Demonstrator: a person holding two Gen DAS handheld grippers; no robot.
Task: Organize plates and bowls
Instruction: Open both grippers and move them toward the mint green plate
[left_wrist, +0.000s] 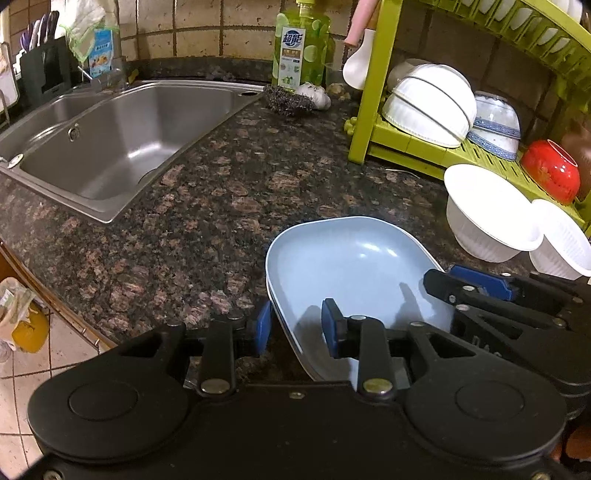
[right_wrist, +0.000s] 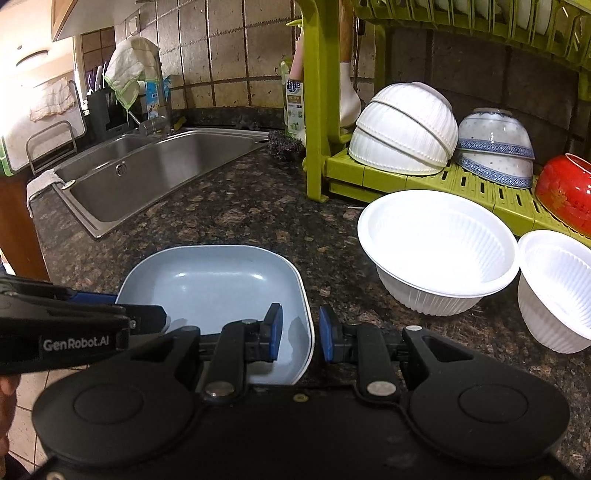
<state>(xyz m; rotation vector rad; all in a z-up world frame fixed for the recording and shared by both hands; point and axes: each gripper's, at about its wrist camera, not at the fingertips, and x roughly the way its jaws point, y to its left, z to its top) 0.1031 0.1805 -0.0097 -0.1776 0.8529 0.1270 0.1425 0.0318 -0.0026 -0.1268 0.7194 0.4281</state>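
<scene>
Blue plate (left_wrist: 351, 258) (on the counter (left_wrist: 207, 206)): both tongs, left (left_wrist: 297, 326) and right (right_wrist: 298, 332), straddle its rim, apart.

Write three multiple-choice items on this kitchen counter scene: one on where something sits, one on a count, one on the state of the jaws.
1. Where does the blue square plate sit?
A. in the sink
B. on the granite counter
C. on the green rack

2. How many white ribbed plastic bowls stand upright on the counter?
A. one
B. two
C. four

3. How do the jaws of the right gripper stand at the plate?
A. open, astride its rim
C. shut, clear of it
B. shut on a bowl

Answers:
1 B: it lies on the speckled counter, in front of the sink.
2 B: a large bowl and a second bowl beside it.
3 A: one pad is inside the rim, one outside, with gaps showing.
</scene>
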